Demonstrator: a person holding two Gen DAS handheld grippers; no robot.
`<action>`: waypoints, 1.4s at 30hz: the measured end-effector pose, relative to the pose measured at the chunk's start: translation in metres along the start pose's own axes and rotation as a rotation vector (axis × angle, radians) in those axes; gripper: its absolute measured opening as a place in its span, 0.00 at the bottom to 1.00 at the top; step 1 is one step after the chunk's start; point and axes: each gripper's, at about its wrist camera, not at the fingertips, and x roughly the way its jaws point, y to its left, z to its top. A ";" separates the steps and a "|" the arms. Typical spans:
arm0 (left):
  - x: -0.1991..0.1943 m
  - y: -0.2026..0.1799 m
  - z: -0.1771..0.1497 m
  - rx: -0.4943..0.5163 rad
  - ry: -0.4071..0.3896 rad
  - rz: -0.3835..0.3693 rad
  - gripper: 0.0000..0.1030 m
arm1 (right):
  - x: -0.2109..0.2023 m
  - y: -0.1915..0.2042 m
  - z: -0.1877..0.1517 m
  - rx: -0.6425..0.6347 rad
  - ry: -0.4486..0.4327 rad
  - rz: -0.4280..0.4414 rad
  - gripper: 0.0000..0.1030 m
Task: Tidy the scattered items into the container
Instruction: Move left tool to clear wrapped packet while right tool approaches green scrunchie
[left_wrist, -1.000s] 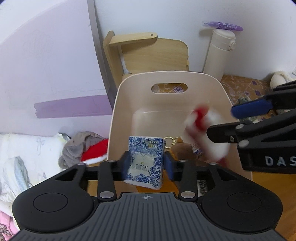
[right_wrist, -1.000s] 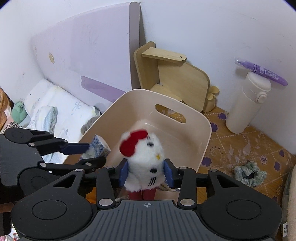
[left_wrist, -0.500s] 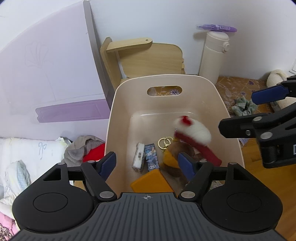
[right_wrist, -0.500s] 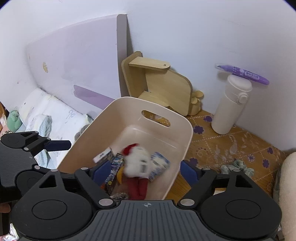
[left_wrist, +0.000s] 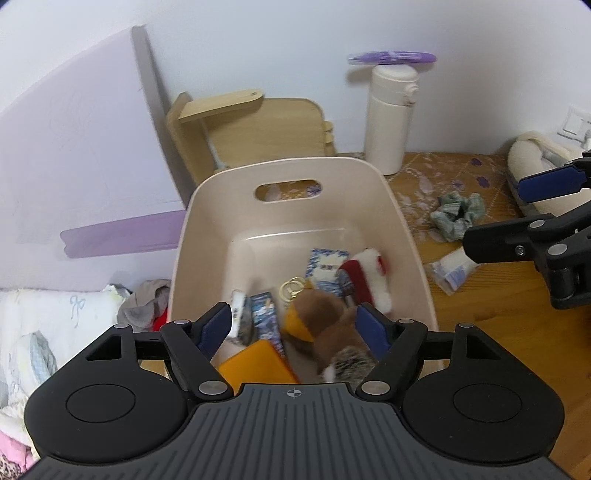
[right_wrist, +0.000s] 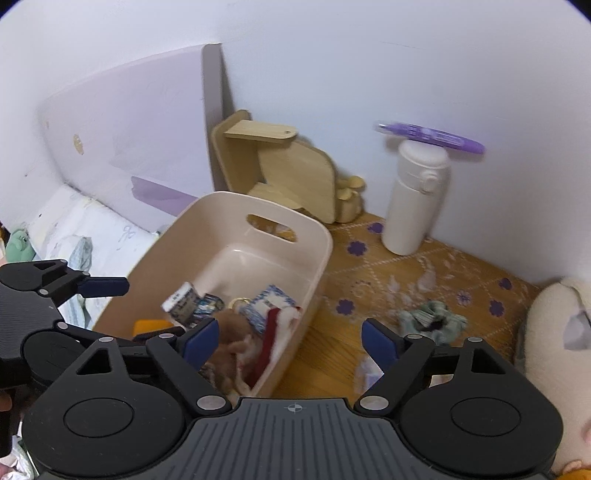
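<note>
The beige container (left_wrist: 380, 192) (right_wrist: 295, 229) holds a blue-white tissue pack (left_wrist: 325, 264) (right_wrist: 267, 302), a white and red plush (left_wrist: 365, 277) (right_wrist: 275, 332), a brown plush (left_wrist: 325, 314), an orange box (left_wrist: 255, 363) and small packets. My left gripper (left_wrist: 293, 325) is open and empty above the container's near end. My right gripper (right_wrist: 290, 341) is open and empty, over the container's right edge. A green scrunchie (left_wrist: 458, 216) (right_wrist: 430, 319) and a small plastic packet (left_wrist: 452, 269) (right_wrist: 365, 373) lie on the floor to the right.
A white flask (left_wrist: 389, 118) (right_wrist: 417, 199) with a purple pen (right_wrist: 432, 136) on top stands by the wall. A wooden stand (left_wrist: 258, 129) is behind the container. Bedding and clothes (left_wrist: 144, 306) lie left. A cream plush (right_wrist: 554, 350) lies at the far right.
Both grippers opened and let go: the tissue pack and the white-red plush dropped into the container. Both grippers then pulled back and up, the right one shifting rightward.
</note>
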 end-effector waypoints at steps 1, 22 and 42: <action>0.000 -0.005 0.001 0.006 -0.001 -0.004 0.74 | -0.002 -0.005 -0.002 0.006 0.001 -0.005 0.83; 0.025 -0.123 0.030 0.192 -0.003 -0.073 0.74 | -0.018 -0.138 -0.042 0.178 0.018 -0.083 0.84; 0.103 -0.191 0.048 0.322 0.014 -0.095 0.74 | 0.045 -0.214 -0.048 0.269 0.020 0.005 0.84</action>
